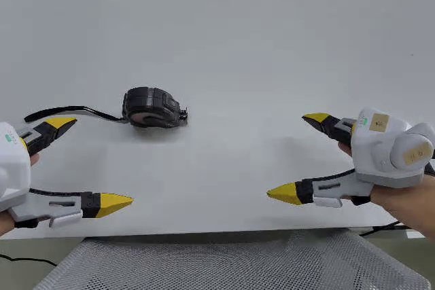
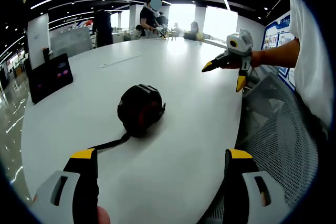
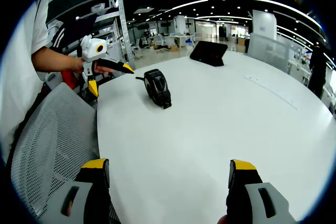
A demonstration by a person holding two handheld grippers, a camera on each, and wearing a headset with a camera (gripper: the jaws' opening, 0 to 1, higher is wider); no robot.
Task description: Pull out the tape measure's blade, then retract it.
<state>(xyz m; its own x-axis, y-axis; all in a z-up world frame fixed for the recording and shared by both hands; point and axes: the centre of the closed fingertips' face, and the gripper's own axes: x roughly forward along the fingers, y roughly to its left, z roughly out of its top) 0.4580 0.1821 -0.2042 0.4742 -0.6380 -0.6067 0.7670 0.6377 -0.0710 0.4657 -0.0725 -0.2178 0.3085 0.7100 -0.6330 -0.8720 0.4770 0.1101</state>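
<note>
While the black tape measure [image 1: 153, 107] lies on the white table [image 1: 258, 52], its strap [image 1: 68, 110] trailing toward the left gripper [image 1: 100, 161], that gripper and the right gripper [image 1: 287, 155] hover near the table's front edge, jaws spread wide, holding nothing, both apart from it.

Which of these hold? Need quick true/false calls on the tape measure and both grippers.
1. The tape measure lies on the table, and neither gripper holds it. True.
2. The left gripper is shut on the strap. False: its jaws are wide open and the strap lies on the table.
3. The blade is pulled far out. False: no extended blade shows.
4. The right gripper is open and holds nothing. True.
</note>
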